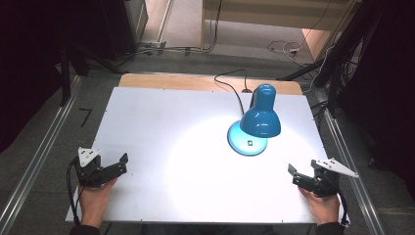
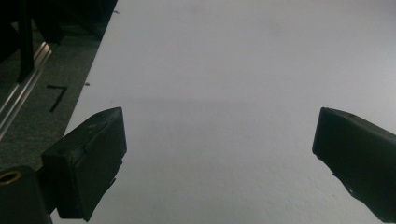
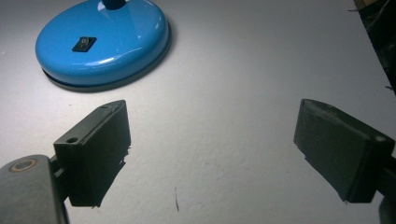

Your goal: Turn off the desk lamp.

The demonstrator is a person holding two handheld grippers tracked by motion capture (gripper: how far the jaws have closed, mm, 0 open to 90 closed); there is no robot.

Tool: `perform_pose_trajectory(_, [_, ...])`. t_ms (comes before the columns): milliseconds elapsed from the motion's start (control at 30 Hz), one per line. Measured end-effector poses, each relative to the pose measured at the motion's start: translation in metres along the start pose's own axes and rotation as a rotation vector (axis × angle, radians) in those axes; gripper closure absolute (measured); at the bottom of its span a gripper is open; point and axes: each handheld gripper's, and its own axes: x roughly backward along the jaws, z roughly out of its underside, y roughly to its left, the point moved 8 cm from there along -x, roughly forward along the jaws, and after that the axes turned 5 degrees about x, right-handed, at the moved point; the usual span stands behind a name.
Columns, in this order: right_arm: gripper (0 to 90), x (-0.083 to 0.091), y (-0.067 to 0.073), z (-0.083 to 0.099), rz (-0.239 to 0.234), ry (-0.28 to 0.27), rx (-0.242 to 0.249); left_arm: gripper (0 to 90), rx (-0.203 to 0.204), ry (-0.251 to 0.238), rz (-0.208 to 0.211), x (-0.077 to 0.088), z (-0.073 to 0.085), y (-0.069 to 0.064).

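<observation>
Lamp — right tongs near

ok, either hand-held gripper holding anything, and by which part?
Nothing held. Left hand-held gripper and right hand-held gripper are both open over the table, clear of the blue lamp.

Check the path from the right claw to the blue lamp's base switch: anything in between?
Nothing visible. The right claw is open, and bare white table lies between it and the blue lamp base. The black switch on top of the base faces the claw, uncovered. In the high view the lamp's shade overhangs the base's far part.
</observation>
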Motion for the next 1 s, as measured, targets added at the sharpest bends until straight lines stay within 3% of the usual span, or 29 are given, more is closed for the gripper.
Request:
perform_pose_trajectory(333, [9.4,-0.005,0.010,-0.001,-0.013,0.007,0.032,3.3,-0.010,-0.012,0.012,0.003,-0.003,-0.003])
perform_pose_trajectory(433, [9.4,-0.005,0.011,-0.001,-0.023,0.011,0.020,3.3,0.027,-0.014,0.028,0.004,-0.002,-0.003])
perform_pose_trajectory(533, [9.4,-0.005,0.010,-0.004,-0.030,0.003,0.011,3.3,-0.001,0.008,0.025,0.001,0.001,-0.005])
perform_pose_trajectory(1000, [9.4,-0.011,0.022,-0.011,-0.036,-0.005,0.034,3.3,-0.002,-0.010,0.021,0.006,-0.001,-0.002])
